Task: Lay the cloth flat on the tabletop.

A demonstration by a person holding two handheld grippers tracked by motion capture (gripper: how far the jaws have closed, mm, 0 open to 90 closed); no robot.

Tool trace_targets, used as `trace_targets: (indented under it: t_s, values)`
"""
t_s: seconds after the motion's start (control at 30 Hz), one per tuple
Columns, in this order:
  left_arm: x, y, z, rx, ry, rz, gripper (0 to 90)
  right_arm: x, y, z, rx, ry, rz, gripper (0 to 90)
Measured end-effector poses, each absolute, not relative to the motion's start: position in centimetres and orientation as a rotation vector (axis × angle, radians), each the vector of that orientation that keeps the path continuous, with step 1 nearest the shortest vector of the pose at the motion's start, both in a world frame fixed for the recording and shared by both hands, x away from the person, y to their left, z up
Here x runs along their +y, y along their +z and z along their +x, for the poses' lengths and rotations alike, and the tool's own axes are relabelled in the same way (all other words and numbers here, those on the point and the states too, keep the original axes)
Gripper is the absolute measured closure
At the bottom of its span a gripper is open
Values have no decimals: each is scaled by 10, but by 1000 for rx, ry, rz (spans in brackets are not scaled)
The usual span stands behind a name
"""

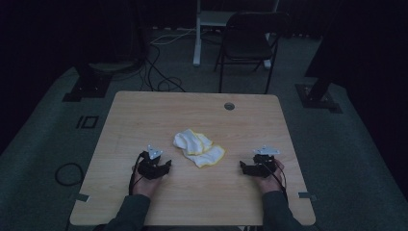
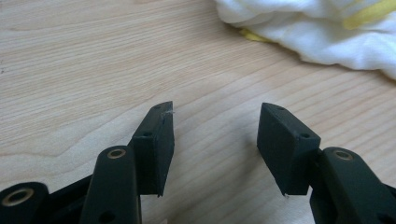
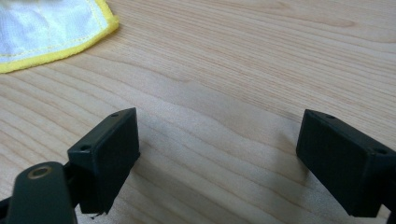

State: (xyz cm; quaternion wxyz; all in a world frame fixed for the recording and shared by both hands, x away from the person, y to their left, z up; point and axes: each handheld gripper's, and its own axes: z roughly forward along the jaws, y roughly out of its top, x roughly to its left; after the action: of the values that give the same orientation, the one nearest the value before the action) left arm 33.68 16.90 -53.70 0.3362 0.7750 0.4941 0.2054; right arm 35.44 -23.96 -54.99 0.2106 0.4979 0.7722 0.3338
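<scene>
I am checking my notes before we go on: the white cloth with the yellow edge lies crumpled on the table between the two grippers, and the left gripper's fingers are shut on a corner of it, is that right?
Not quite. The white cloth does lie crumpled on the table between the grippers, but the left gripper holds nothing: the left gripper view shows its fingers standing open over bare wood, the cloth lying apart beyond them.

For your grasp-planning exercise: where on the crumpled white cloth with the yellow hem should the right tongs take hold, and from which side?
Probably the yellow-hemmed corner of the cloth nearest the right tongs. That corner lies flat and single-layered on the table, pointing towards the open jaws, so come in low from the cloth's right side and pinch the hem.
</scene>
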Motion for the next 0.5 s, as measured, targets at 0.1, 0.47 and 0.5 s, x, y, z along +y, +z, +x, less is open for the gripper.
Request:
trace_targets:
  t_s: [0.1,0.47,0.5]
  values:
    - [169,-529,336,1266,505,1994,479,-240,-550,354,2147,928,1384,132]
    - [165,-506,336,1192,454,1981,472,-240,-550,354,2147,927,1383,132]
    - [164,-502,338,1188,451,1980,472,-240,-550,354,2147,926,1384,132]
